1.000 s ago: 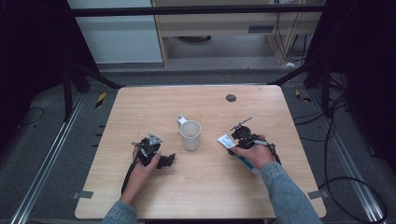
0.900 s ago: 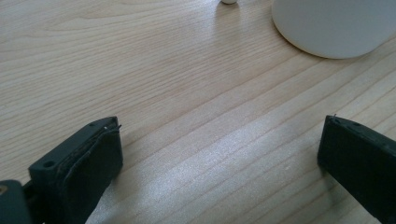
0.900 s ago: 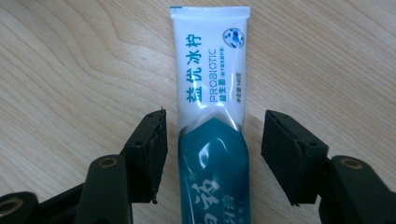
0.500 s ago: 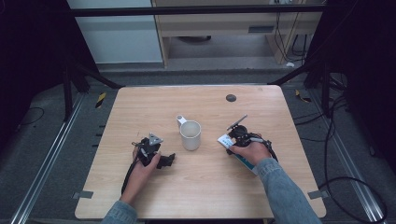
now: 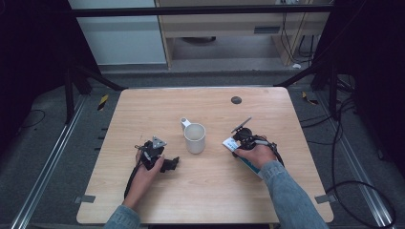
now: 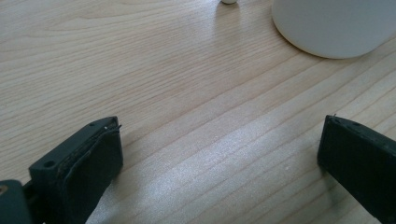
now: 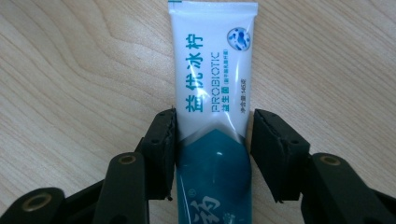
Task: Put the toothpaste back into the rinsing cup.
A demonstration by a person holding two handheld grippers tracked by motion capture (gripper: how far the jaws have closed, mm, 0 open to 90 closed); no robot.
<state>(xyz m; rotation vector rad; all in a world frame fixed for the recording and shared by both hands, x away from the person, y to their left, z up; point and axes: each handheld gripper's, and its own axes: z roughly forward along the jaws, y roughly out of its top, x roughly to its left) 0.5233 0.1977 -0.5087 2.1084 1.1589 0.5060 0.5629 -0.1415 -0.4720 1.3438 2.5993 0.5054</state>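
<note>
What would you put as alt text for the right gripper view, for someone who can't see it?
A white and teal sachet printed PROBIOTIC lies flat on a light wooden table, between the two black jaws of the right gripper. The jaws have just been closing: the left one meets the sachet's edge, while a thin gap remains at the right one.

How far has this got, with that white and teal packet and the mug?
Nothing looks finished. The right gripper straddles the probiotic sachet, which lies flat on the table; its jaws have just been closing, one pad touching the packet, the other just clear. The white mug stands apart, and the left gripper rests open. Gripping, lifting and anything involving the mug remain.
</note>
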